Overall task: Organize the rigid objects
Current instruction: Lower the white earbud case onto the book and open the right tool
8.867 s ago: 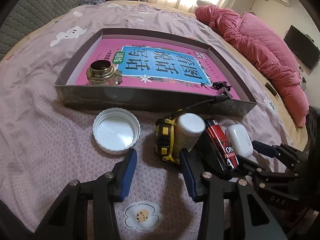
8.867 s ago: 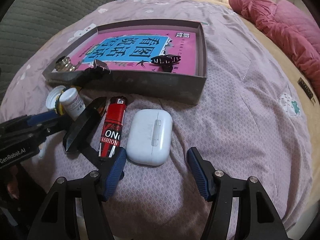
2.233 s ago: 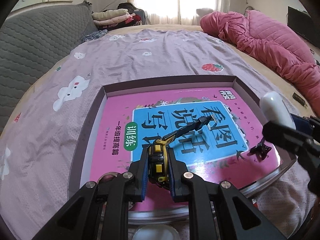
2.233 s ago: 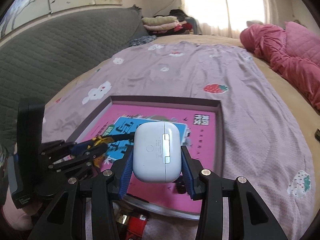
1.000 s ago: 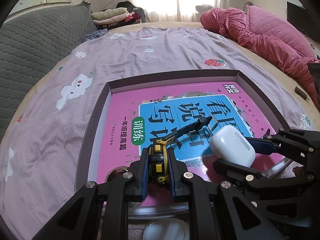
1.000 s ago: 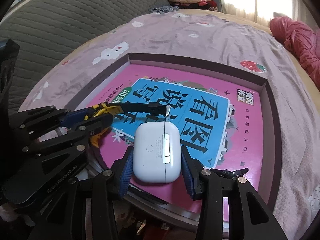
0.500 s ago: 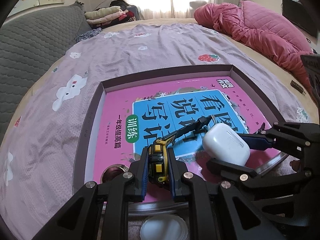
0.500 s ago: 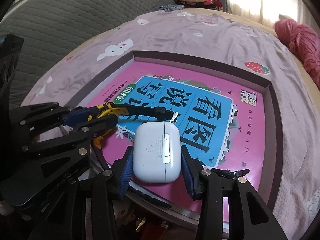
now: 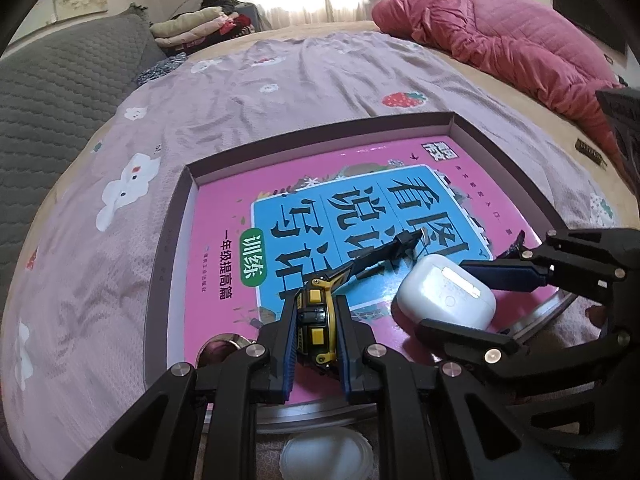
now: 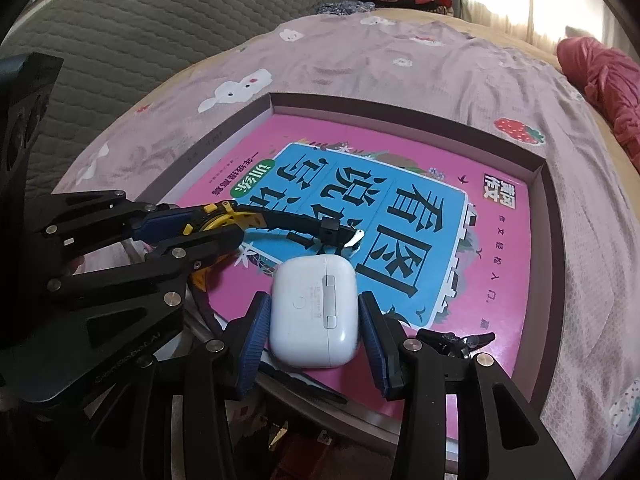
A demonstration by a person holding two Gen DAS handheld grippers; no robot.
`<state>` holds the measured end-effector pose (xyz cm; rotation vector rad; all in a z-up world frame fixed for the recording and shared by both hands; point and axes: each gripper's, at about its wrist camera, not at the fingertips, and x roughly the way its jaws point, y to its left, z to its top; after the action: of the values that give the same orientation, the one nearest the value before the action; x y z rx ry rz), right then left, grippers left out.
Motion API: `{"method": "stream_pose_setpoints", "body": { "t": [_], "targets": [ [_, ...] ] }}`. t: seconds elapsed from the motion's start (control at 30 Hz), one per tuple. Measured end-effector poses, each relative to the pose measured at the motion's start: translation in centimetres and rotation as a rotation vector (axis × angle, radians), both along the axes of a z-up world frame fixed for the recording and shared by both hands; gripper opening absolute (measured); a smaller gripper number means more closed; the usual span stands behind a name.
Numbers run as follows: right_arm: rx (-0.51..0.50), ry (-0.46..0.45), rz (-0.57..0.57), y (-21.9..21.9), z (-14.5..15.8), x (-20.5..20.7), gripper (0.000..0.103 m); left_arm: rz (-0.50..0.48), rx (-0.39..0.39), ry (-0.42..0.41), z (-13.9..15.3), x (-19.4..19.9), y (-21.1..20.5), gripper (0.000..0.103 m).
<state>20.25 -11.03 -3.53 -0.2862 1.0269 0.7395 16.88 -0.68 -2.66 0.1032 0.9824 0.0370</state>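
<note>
A shallow dark tray (image 9: 172, 240) lies on the bedspread with a pink and blue book (image 9: 224, 216) flat inside it. My left gripper (image 9: 316, 320) is shut on a yellow and black tape measure (image 9: 314, 308), held over the tray's near edge; its black strap (image 9: 384, 252) trails across the book. My right gripper (image 10: 314, 336) is shut on a white earbuds case (image 10: 312, 312), low over the book (image 10: 500, 280) near the tray's front. In the left wrist view the earbuds case (image 9: 444, 296) is just right of the tape measure. In the right wrist view the left gripper (image 10: 188, 232) is at the left.
A black hair clip (image 10: 452, 340) lies in the tray (image 10: 556, 240) by the right finger. A brass-topped bottle (image 9: 218, 350) shows at the tray's near-left corner. A white cap (image 9: 324, 456) lies on the bedspread in front. Pink quilt (image 9: 520, 40) at far right, grey cushion (image 9: 48, 92) at left.
Since the earliest frames both grippers closed on their objects on the bedspread and carried them over the tray. In the last second the left gripper rolled slightly; the right one stayed in place.
</note>
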Motion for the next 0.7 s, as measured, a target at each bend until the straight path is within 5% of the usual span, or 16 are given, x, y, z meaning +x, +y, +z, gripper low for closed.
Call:
{"method": "stream_pose_setpoints", "body": {
  "t": [0.43,0.7],
  "targets": [
    [0.033,0.001,-0.004,-1.7,1.1,-0.1,0.046,-0.044,0.021,0.061,0.0,1.0,-0.7,0.017],
    [0.087,-0.018,-0.108,-4.6,2.5,1.0,0.046,-0.046,0.026,0.080,0.0,1.7,-1.2,0.017]
  ]
}}
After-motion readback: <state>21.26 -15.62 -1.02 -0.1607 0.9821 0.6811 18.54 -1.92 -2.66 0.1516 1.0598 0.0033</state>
